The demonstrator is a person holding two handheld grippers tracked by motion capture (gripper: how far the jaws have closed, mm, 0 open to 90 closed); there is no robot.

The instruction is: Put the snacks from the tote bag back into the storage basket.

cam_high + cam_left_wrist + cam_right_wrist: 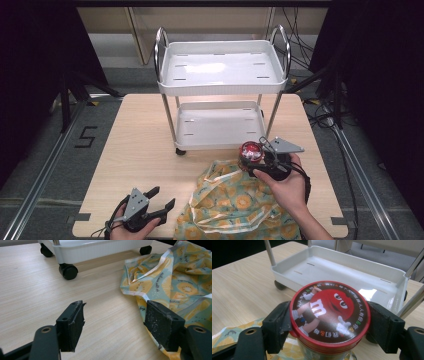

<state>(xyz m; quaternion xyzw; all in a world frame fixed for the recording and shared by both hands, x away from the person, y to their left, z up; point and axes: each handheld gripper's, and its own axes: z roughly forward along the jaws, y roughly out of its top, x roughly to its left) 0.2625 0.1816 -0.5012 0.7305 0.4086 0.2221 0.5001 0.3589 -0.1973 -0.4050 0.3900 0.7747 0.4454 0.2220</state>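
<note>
- the step in hand looks like lifting a jar out of the printed bag and carrying it toward the white cart; the right gripper has its jaws clamped on the jar, one on either side just under the lid.
- the jar is held up off the table, above the far right edge of the bag and just near of the cart's lower shelf.
- the left gripper rests at the near left of the table with its jaws apart and nothing between them; in the left gripper view its right jaw lies against the bag's edge.
- the next move, i judge, calls for a short carry away from the person and a level set-down on the lower shelf, keeping clear of the chrome upright at the right.
- the jar has a round red lid with a red cartoon candy character, a white "m" and a ring of small lettering; the body below appears clear, though little of it shows.
- the bag is thin and crumpled, pale green with yellow fruit slices.
</note>
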